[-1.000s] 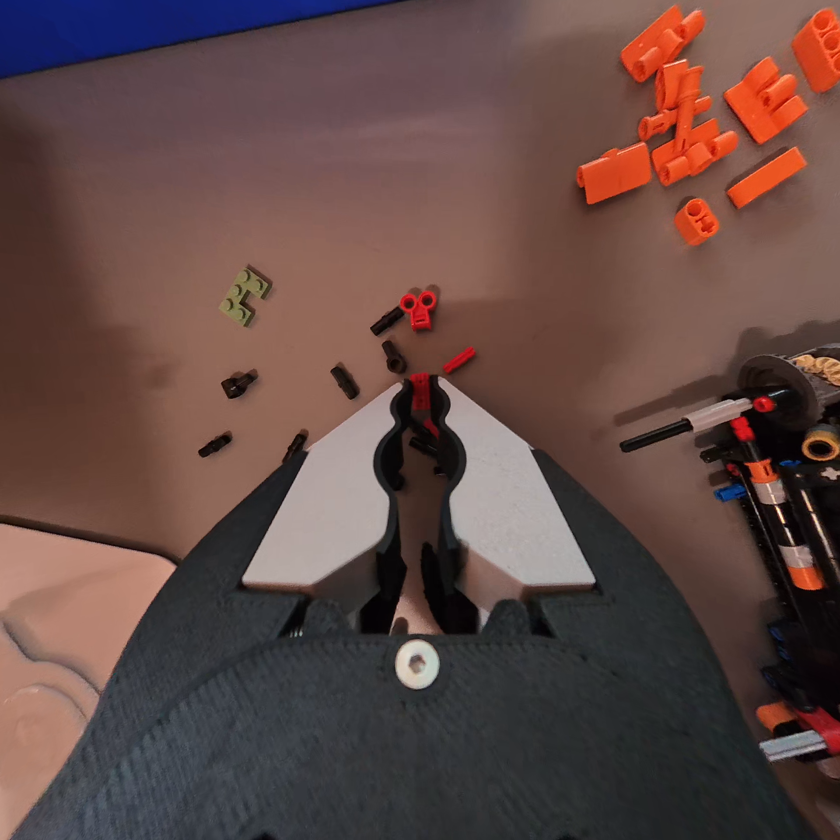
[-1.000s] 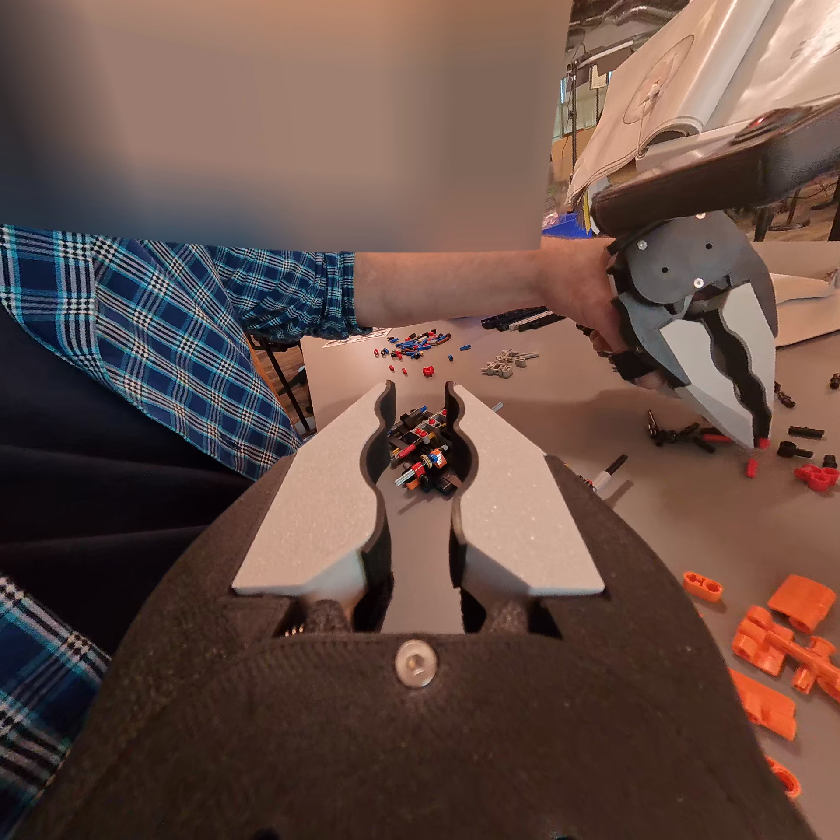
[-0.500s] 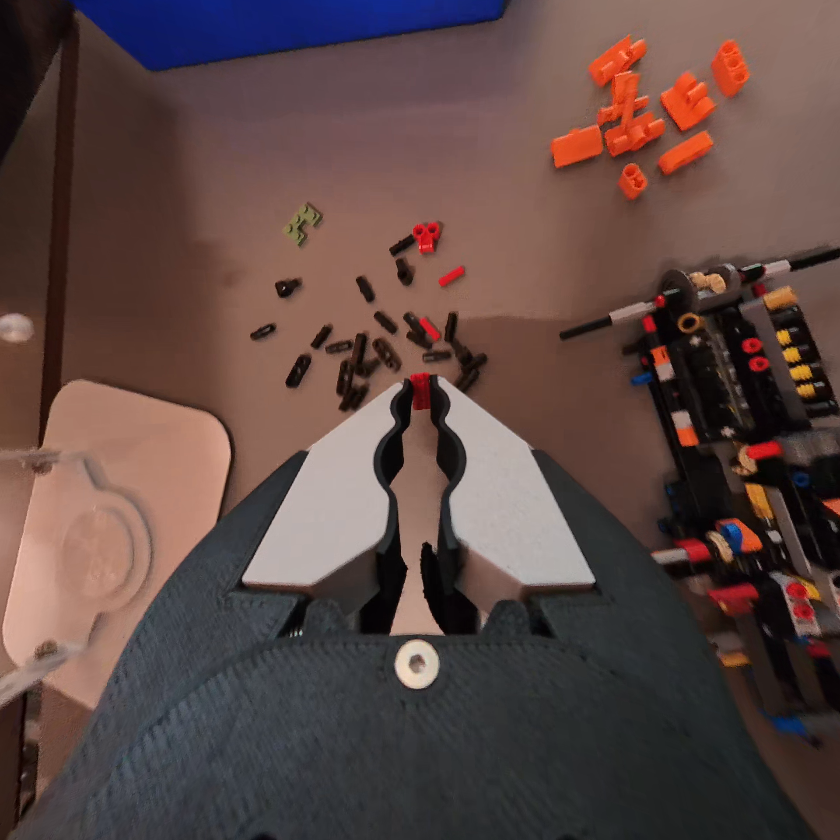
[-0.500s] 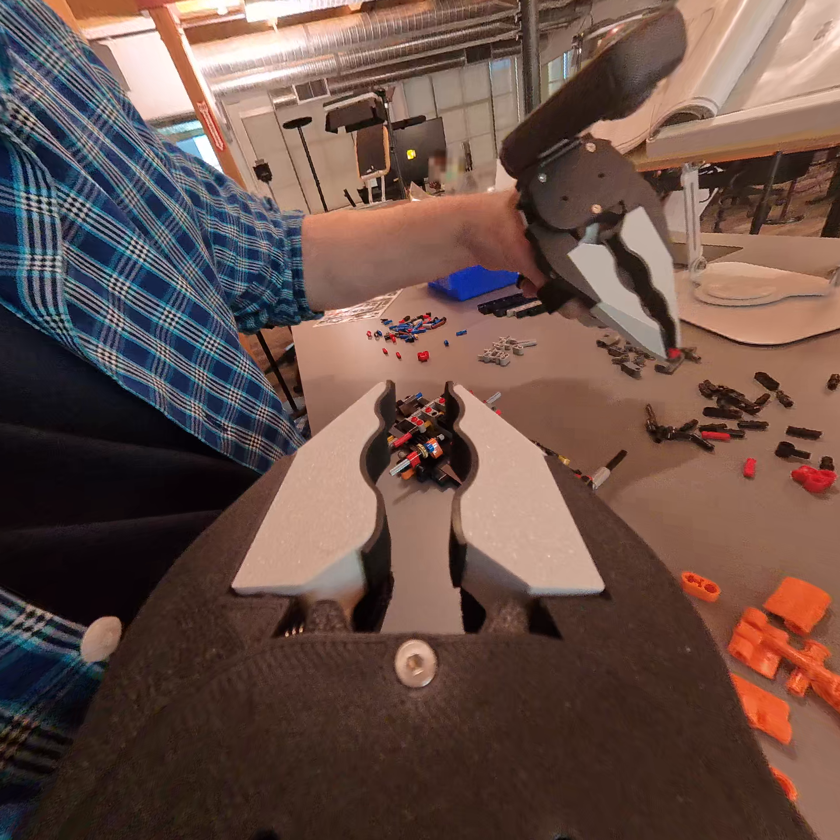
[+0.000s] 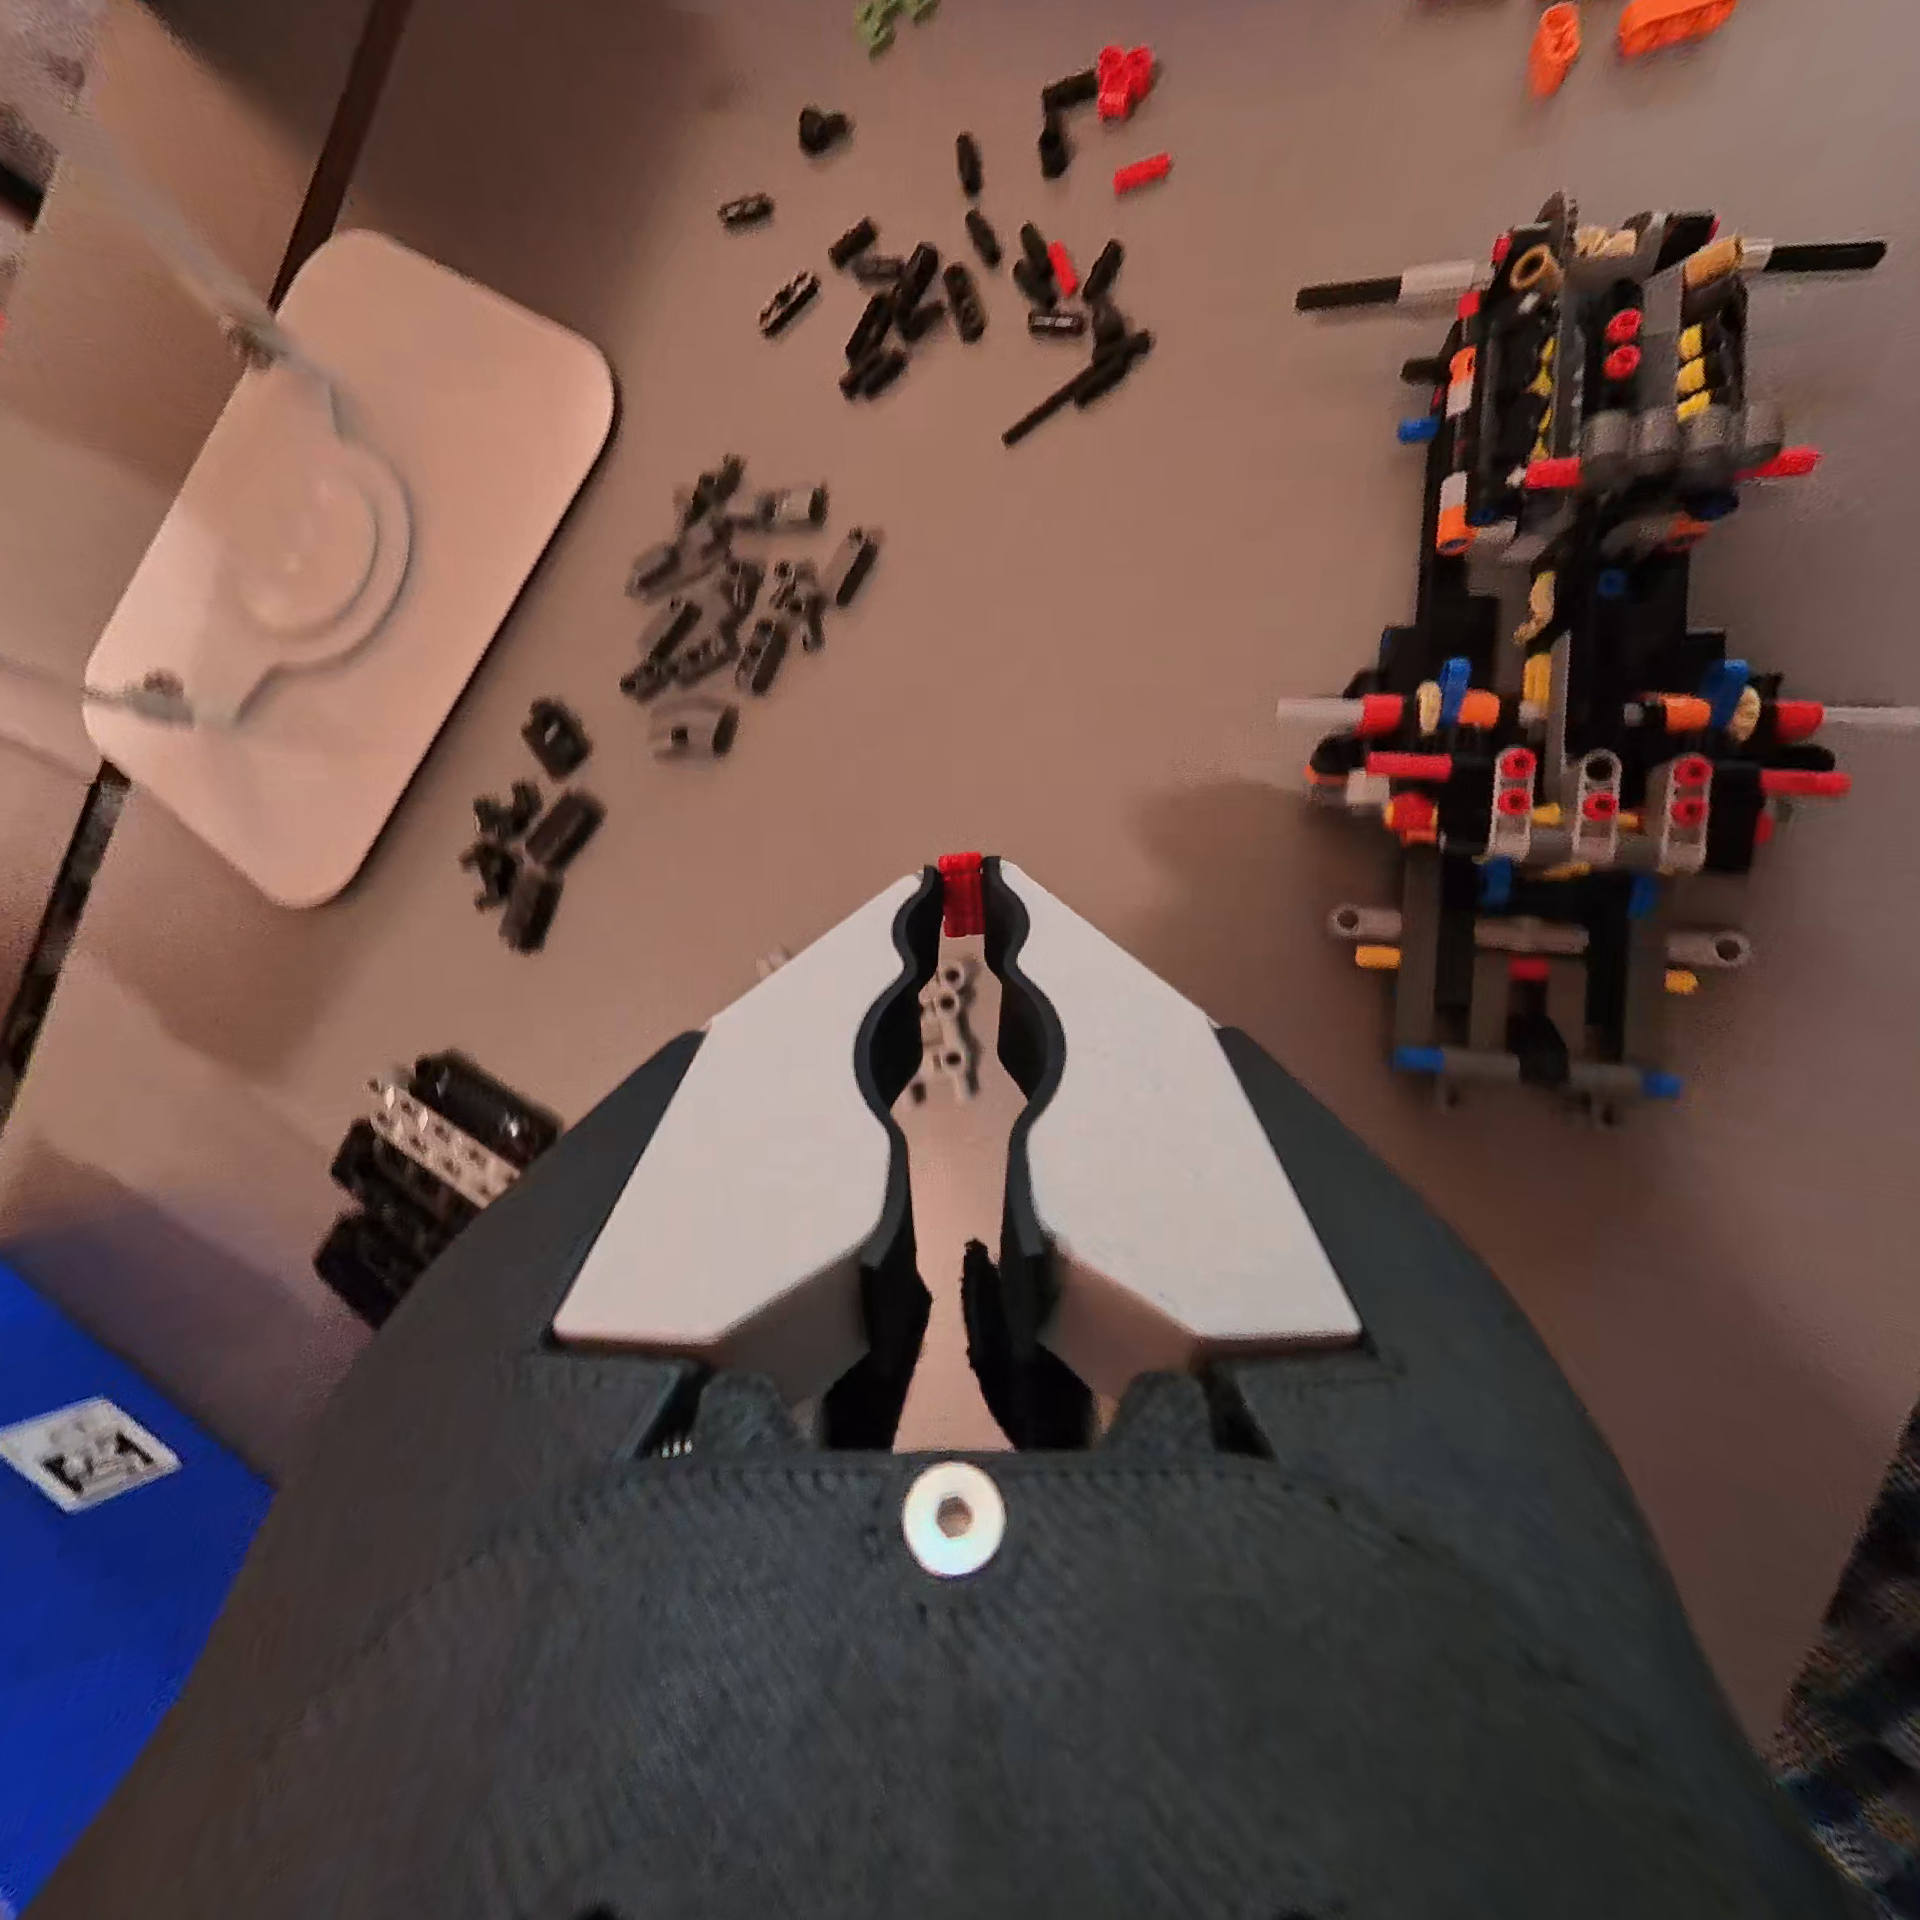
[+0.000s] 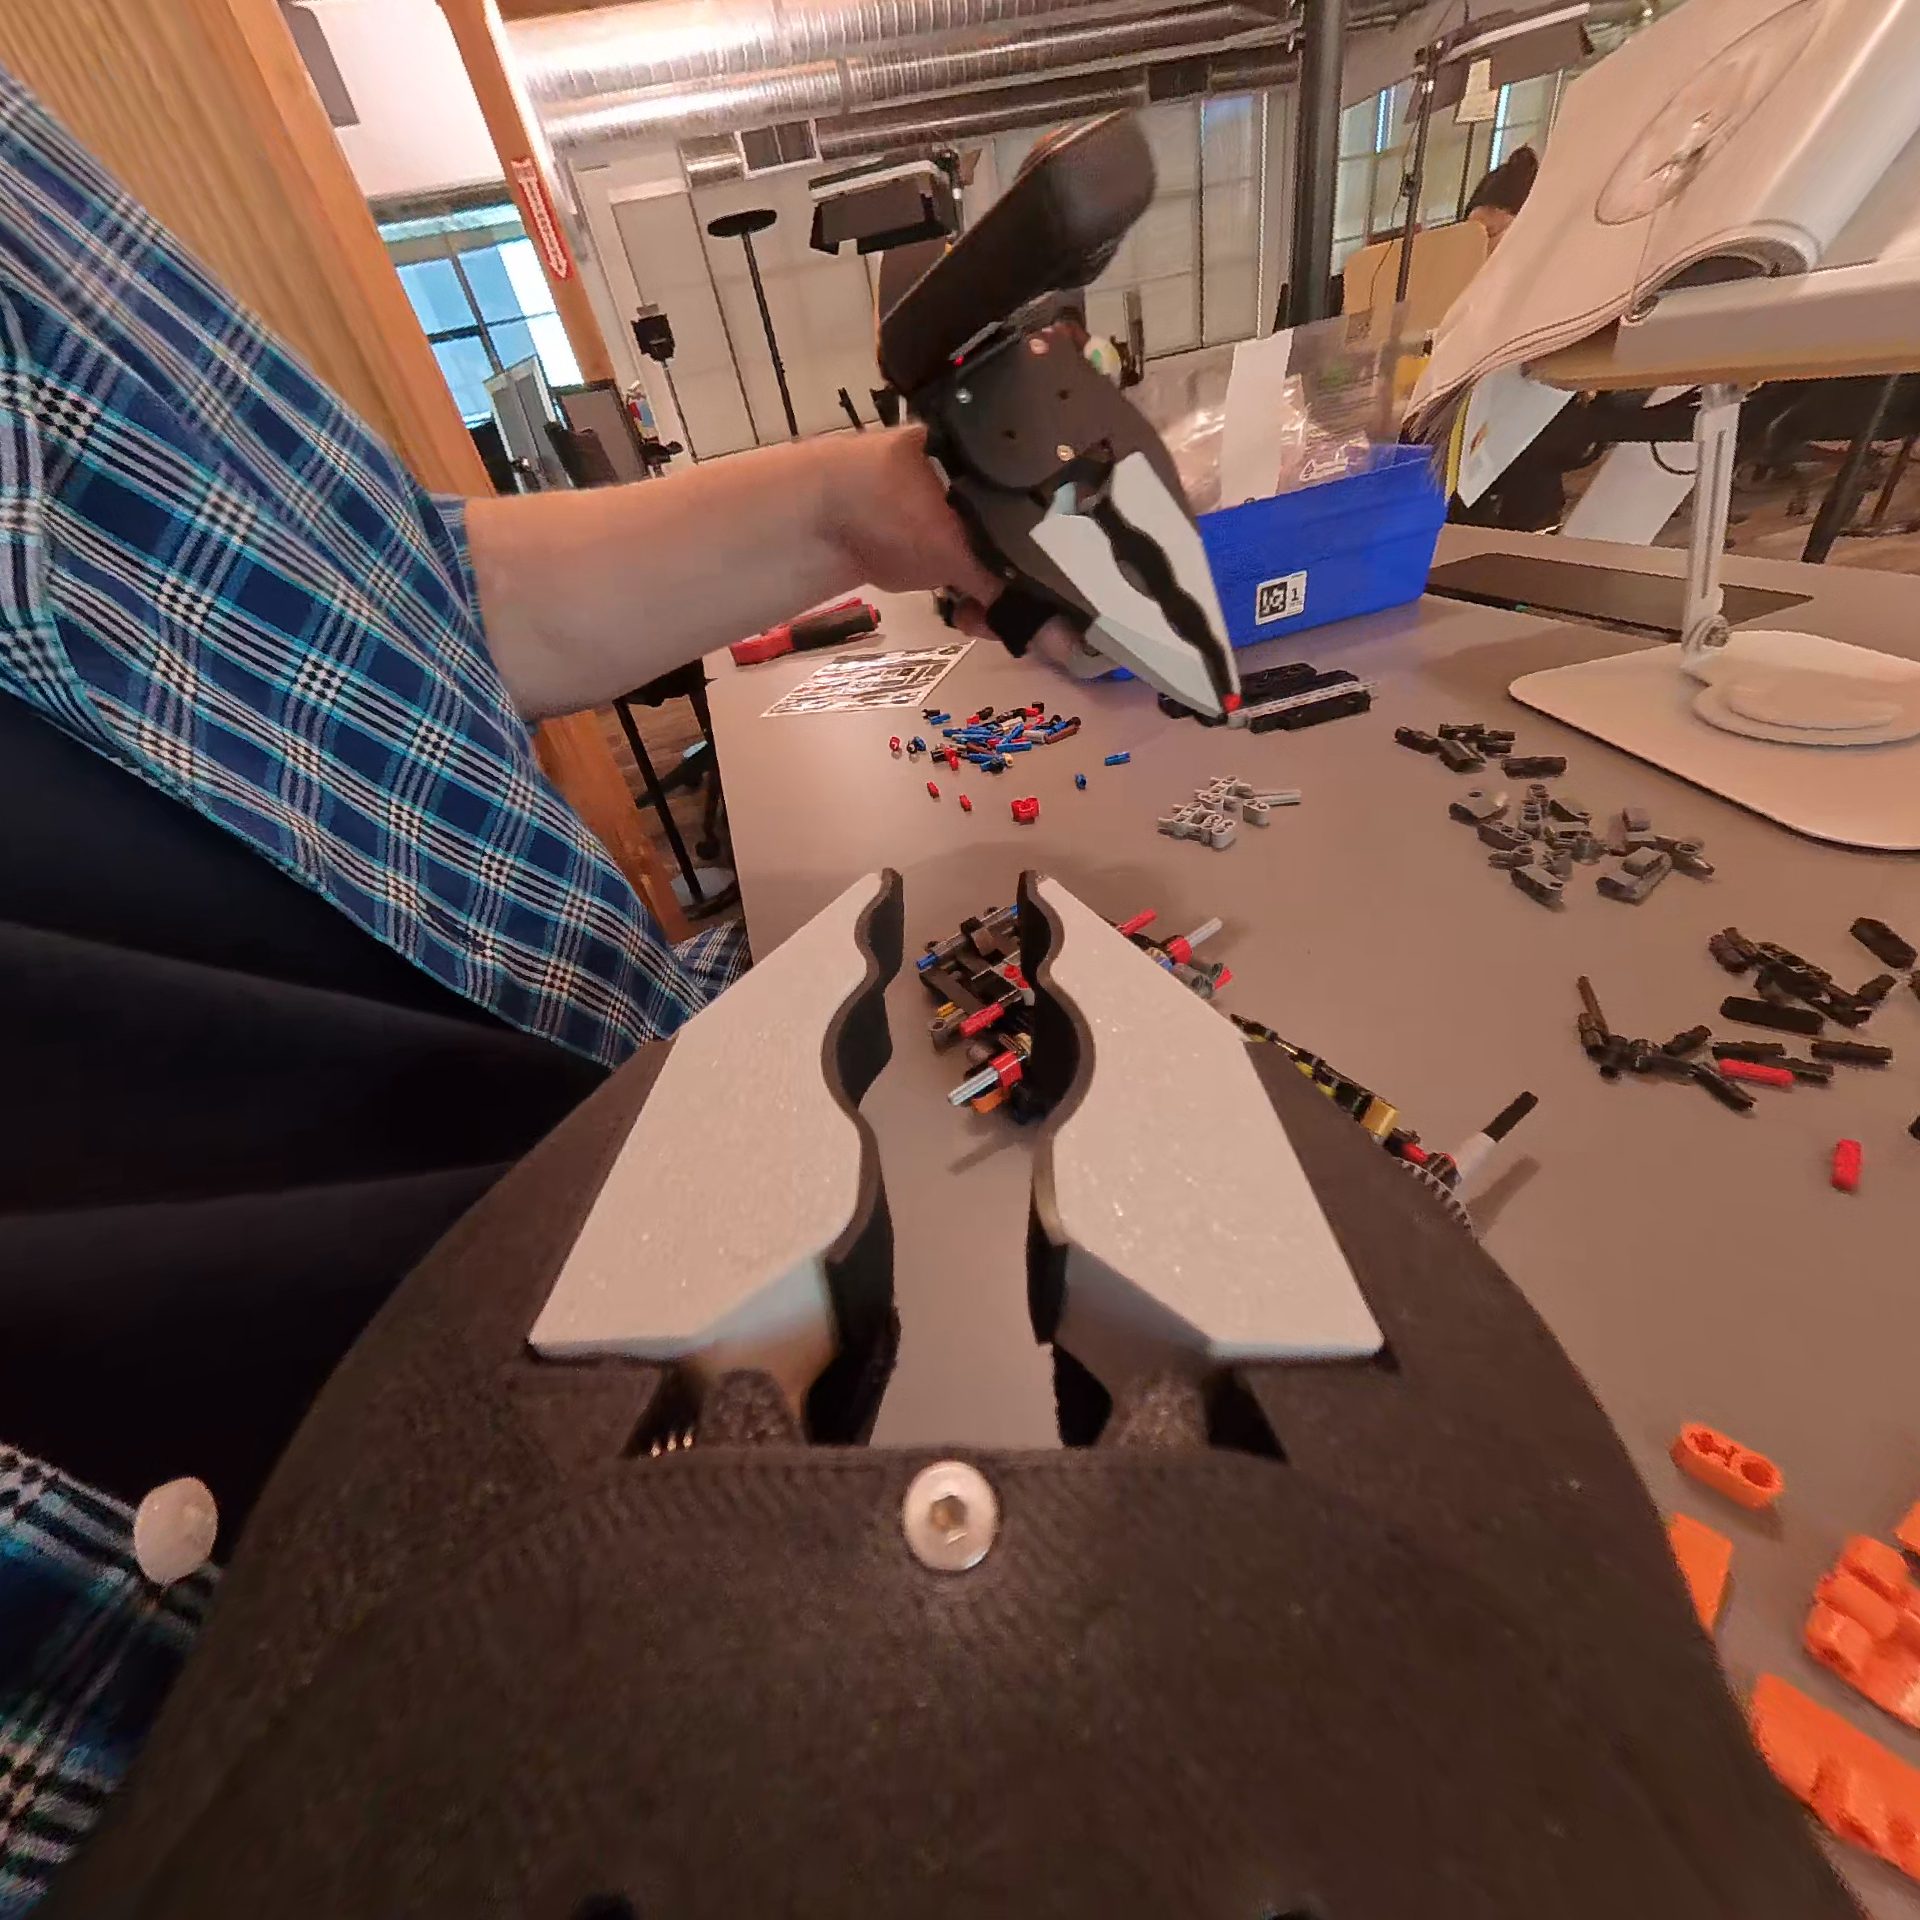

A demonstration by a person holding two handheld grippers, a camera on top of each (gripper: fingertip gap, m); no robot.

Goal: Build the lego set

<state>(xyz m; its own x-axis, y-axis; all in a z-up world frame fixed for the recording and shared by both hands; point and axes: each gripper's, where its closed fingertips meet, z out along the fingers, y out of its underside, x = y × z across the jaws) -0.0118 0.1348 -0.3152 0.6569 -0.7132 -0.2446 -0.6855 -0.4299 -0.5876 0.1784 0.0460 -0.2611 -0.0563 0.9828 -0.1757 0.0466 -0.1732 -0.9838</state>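
My left gripper (image 5: 961,873) is shut on a small red pin (image 5: 961,896) at its fingertips and is held high above the table. It also shows in the right wrist view (image 6: 1221,698), held by a hand, with the red pin at its tip. The part-built black model (image 5: 1579,644) lies on the grey table to its right. My right gripper (image 6: 956,883) is open and empty, low over the near end of the model (image 6: 982,1023).
Piles of black pins (image 5: 935,301), dark grey parts (image 5: 727,613), black beams (image 5: 426,1174) and orange parts (image 6: 1860,1662) lie about. A blue bin (image 6: 1320,551) and a white stand base (image 5: 343,561) sit at the table's far side. A plaid sleeve (image 6: 260,582) is at left. One gripper's finger ends stand about 20 cm off the other's.
My left gripper has risen and pulled back from the pin pile with the red pin in it, swinging toward the blue bin side. My right gripper stays open over the model.
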